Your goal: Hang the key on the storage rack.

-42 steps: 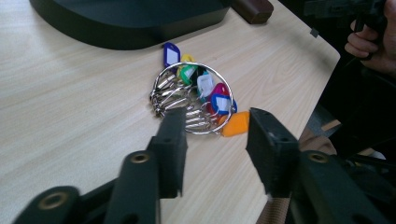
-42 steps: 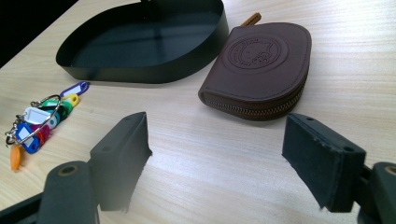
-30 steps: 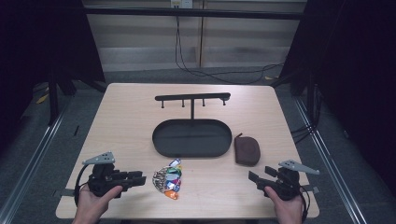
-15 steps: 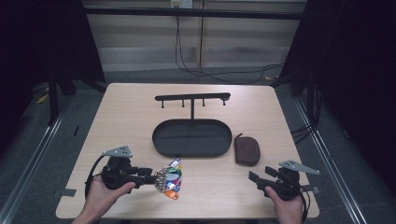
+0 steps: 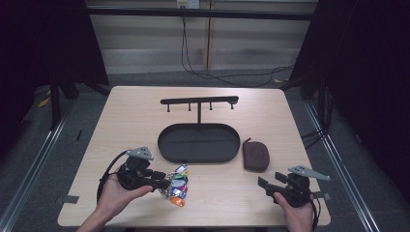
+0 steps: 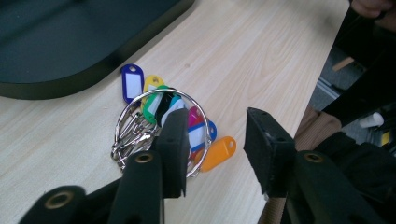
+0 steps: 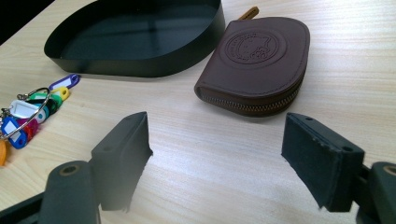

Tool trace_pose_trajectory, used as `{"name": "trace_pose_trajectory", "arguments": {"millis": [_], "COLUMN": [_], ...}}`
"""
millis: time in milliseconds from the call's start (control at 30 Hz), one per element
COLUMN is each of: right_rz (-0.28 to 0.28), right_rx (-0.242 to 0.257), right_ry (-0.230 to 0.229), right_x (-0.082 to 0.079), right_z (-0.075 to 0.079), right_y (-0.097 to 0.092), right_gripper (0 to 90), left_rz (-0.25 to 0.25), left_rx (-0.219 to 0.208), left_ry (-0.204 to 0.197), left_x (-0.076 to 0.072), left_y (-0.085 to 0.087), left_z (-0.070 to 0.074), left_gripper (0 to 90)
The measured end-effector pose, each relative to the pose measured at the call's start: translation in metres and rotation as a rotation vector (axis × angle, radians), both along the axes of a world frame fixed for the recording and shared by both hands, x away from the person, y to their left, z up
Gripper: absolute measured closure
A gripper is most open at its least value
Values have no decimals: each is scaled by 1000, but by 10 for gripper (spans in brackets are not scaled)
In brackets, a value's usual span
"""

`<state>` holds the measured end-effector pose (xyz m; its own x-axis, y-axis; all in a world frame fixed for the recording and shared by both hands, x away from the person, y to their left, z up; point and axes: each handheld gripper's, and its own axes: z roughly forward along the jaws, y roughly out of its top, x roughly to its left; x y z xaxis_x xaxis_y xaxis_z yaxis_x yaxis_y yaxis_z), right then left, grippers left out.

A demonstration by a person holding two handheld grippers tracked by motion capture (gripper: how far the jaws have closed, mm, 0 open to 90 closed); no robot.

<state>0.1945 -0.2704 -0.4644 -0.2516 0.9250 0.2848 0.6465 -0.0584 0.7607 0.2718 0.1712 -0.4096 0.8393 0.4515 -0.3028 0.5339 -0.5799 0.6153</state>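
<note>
Reaching over the keys [image 6: 163, 128], the left tool [image 6: 212, 151] has just been closing its half-wide jaws, gripping nothing yet. Keys lie on the counter [image 5: 135, 121] beside the tray [image 5: 198, 143]; lifting remains. Left hand [image 5: 115, 191] lies low, pointing sideways. Right tool [image 7: 219, 158] waits, wide.

Light wooden table [image 5: 125, 116], black oval tray with hook rack [image 5: 198, 145], brown zip pouch [image 5: 256, 155], key-tag bunch [image 5: 177, 186]

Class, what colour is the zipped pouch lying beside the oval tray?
Dark brown pouch, seen best in the right gripper view.
</note>
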Motion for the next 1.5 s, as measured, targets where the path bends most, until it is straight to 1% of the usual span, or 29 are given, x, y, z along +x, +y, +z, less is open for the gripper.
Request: {"name": "trace_pose_trajectory", "arguments": {"millis": [33, 100, 133, 200, 300, 400, 433, 500, 533, 567, 600, 633, 700, 733, 833, 867, 900, 1000, 1033, 1100, 1133, 1167, 1200, 1233, 1267, 1333, 1367, 1400, 1500], "right_rz": [0, 3, 4, 4, 1, -1, -1, 2, 2, 3, 3, 4, 4, 4, 6, 6, 10, 11, 11, 10, 10, 12, 15, 17, 18, 18, 18, 19, 19], "right_rx": [0, 1, -1, 0, 1, -1, -1, -2, -1, 1, 1, -1, 1, -1, 1, 1, 2, 0, -1, 1, 1, 5, 4, 4, 4, 2, 2, 4, 3], "right_ry": [0, 3, 3, 3, 3, 13, 13, 11, 12, 13, 13, 11, 9, 10, 13, 13, 17, 18, 15, 14, 14, 12, 12, 14, 15, 16, 16, 20, 18], "right_x": [0, 0, 0, 0, 0, 1, 1, 1, 1, 1, 1, 1, 0, 0, 1, 1, 1, 1, 1, 1, 1, 1, 1, 1, 2, 1, 1, 2, 2], "right_z": [0, 0, 0, 0, 0, -1, -1, -1, -1, -1, -1, -1, -1, -1, -1, -1, -1, -1, -1, -1, -1, -1, -1, -1, -1, -1, -1, -1, -1], "right_y": [0, 0, 1, 1, 0, 0, 0, 0, 0, 0, 0, 0, 0, 0, 0, 0, 1, 1, 1, 1, 1, 0, 1, 1, 1, 2, 2, 1, 1], "right_gripper": [234, 234, 234, 234, 234, 234, 234, 234, 234, 234, 234, 234, 234, 233, 231, 231, 231, 229, 228, 225, 225, 222, 220, 219, 217, 217, 217, 215, 215], "left_rz": [0, -13, -13, -12, -8, -8, -16, -41, -54, -58, -58, -64, -92, -96, -119, -119, -125, -126, -140, -151, -151, -157, -172, -172, -163, -178, -178, -187, -184], "left_rx": [0, 23, 23, 53, 51, 35, 46, 47, 50, 66, 66, 90, 123, 142, 189, 189, 208, 226, 242, 263, 263, 284, 297, 306, 311, 341, 341, 379, 388], "left_ry": [0, 2, 2, 14, 33, 56, 59, 76, 74, 67, 67, 62, 76, 76, 76, 76, 92, 99, 107, 111, 111, 117, 119, 126, 126, 136, 136, 139, 147], "left_x": [0, 1, 1, 3, 7, 11, 12, 13, 13, 13, 13, 13, 14, 14, 15, 15, 16, 17, 17, 16, 16, 16, 17, 17, 17, 16, 16, 16, 17], "left_y": [0, -4, -4, -10, -12, -15, -16, -20, -22, -25, -25, -27, -34, -37, -45, -45, -48, -52, -55, -59, -59, -62, -65, -67, -69, -72, -72, -76, -78], "left_z": [0, 0, 0, -2, -2, -3, -2, -3, -4, -4, -4, -5, -10, -11, -15, -15, -17, -19, -21, -24, -24, -25, -28, -29, -31, -35, -35, -39, -41], "left_gripper": [636, 665, 667, 668, 661, 667, 667, 679, 676, 680, 691, 691, 704, 704, 683, 684, 694, 715, 733, 765, 776, 776, 794, 800, 801, 801, 797, 794, 785]}}
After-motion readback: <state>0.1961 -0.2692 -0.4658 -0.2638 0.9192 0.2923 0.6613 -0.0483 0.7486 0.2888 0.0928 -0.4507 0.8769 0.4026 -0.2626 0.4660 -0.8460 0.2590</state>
